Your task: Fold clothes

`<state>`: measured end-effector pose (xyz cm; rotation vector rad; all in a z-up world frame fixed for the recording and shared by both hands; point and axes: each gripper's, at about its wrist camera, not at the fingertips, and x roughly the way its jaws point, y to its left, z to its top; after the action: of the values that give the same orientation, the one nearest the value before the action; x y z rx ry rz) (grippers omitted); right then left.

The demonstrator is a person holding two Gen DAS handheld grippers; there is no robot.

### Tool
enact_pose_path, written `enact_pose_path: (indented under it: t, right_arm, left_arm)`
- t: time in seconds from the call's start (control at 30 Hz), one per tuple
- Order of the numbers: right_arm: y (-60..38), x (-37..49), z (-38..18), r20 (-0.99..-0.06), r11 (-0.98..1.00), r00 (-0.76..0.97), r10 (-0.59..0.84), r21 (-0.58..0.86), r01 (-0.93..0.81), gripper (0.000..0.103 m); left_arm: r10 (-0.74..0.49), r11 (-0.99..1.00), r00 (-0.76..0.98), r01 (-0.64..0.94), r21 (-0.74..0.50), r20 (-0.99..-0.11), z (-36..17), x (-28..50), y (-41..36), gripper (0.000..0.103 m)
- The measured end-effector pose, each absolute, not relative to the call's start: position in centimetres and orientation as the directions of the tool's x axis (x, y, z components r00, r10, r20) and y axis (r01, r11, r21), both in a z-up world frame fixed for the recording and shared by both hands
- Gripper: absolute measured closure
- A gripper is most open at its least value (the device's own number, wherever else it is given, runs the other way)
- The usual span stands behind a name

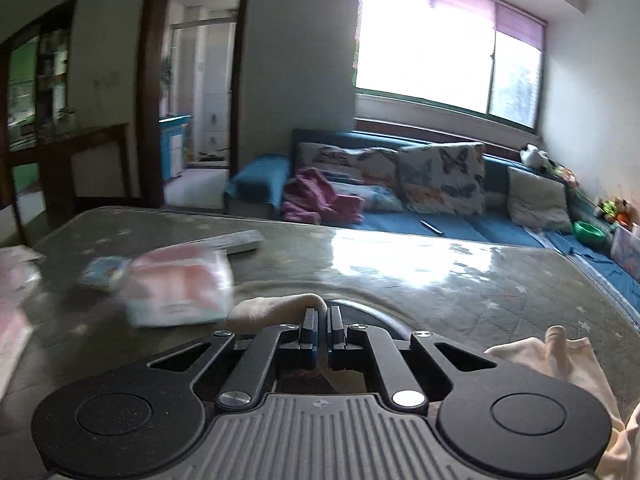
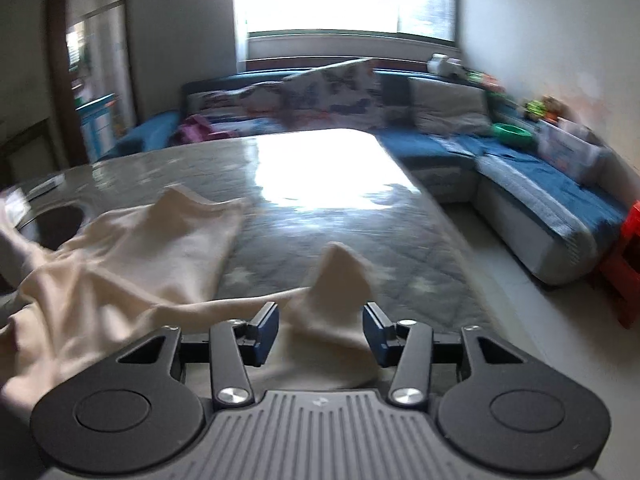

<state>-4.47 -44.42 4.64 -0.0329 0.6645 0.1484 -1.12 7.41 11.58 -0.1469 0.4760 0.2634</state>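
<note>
Left wrist view: the grey counter [image 1: 400,264] runs wide and glossy ahead, its far edge curving in front of a blue sofa [image 1: 480,232]; the middle and right of the surface lie bare, while a pink-and-white packet [image 1: 180,292] and a flat grey box [image 1: 236,242] crowd the left part. The left gripper [image 1: 322,320] has its fingers pressed together on a rolled end of the cream garment [image 1: 276,310], lifted just above the counter. More of the same cloth shows at the lower right edge.

Right wrist view: the counter's right edge drops off to pale floor, with bare surface ahead up to the window glare. The right gripper [image 2: 320,330] has its fingers spread apart, a peaked fold of the cream garment [image 2: 132,264] standing between them. The cloth lies rumpled and creased across the counter's left part.
</note>
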Motion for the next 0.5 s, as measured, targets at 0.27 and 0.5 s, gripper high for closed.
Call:
enact_pose_path:
  t: [0.27,0.5]
  right_arm:
    - [-39.5,-5.4,4.1,-0.653,0.929,0.701,0.287,0.011,-0.37,0.047]
    - [-38.6,-5.5,2.2,-0.7,0.922,0.655,0.285,0.012,-0.387,0.045]
  left_arm:
    - [0.302,0.919,0.806,-0.388,-0.068,-0.508,11.3,-8.1,10.3,0.099]
    - [0.353,0.885,0.738,-0.463,-0.052,-0.576,9.3,-12.0,11.7,0.099]
